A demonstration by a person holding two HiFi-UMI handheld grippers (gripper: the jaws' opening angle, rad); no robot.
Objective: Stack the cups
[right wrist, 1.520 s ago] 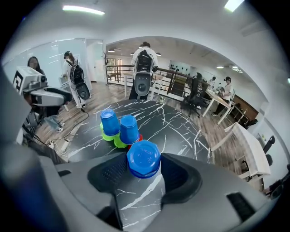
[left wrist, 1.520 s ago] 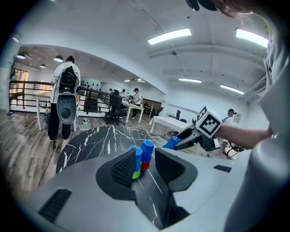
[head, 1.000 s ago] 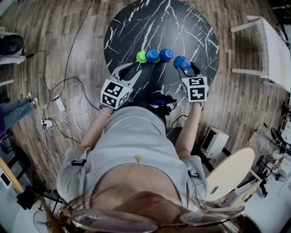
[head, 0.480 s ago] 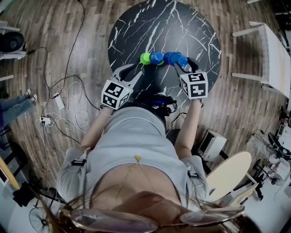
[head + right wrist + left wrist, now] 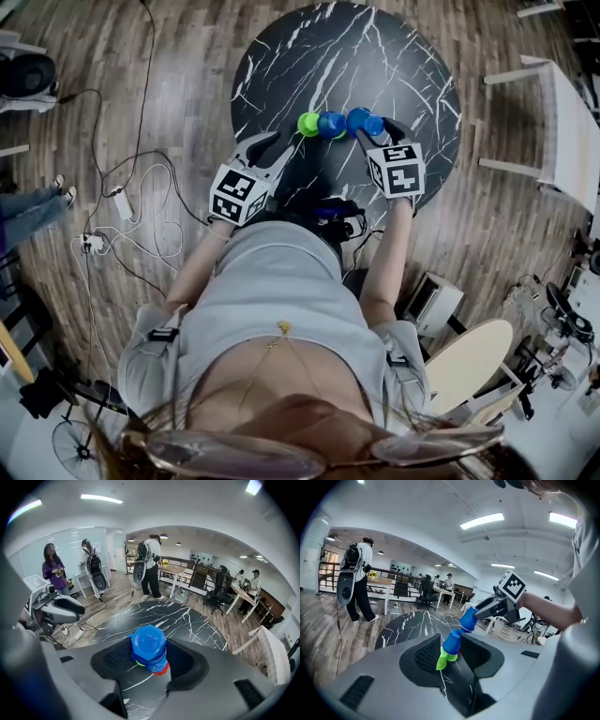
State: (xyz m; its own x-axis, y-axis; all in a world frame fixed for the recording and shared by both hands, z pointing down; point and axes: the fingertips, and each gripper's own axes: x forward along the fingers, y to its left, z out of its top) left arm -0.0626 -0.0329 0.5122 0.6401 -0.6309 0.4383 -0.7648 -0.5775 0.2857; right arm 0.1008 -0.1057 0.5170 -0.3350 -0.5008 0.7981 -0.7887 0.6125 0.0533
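Note:
On the near part of the round black marble table an upturned green cup and a blue cup stand side by side. My right gripper is shut on another blue cup, tilted, its base towards the camera. It hangs right over a red cup, close beside the standing blue one. From the left gripper view the held blue cup hovers above the blue cup and green cup. My left gripper stands open just short of the green cup, nothing between its pads.
A white chair stands right of the table. Cables and a power strip lie on the wooden floor at the left. Several people stand in the office beyond the table. A pale round tabletop is at lower right.
My right gripper has carried the blue cup leftwards, from apart at the right to over the last cup of the row. The left gripper has barely shifted.

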